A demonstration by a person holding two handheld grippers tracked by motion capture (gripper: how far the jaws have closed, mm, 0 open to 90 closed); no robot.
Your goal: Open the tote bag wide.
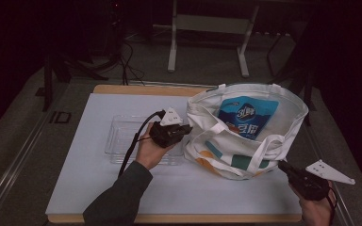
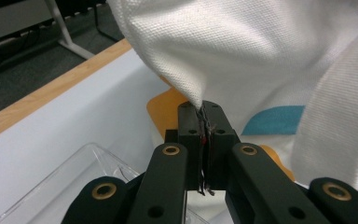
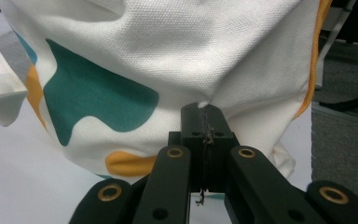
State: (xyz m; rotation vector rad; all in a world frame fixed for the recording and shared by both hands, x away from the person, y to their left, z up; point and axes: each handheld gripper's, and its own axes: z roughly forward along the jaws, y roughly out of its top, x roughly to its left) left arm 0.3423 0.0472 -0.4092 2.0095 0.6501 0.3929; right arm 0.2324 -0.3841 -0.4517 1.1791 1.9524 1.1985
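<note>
While my left gripper and right gripper each clamp tote bag cloth at nine and four o'clock, the bag hides most of its blue packet.

The tote bag is rough, matt woven cloth. The pouch inside looks glossy plastic, and the tray is clear, smooth plastic. The worktop has a wooden edge.

A dim lab (cables, bare stand legs) around the table.

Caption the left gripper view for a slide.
Left gripper shut on a fold of the white tote bag, above a clear plastic tray.
</note>
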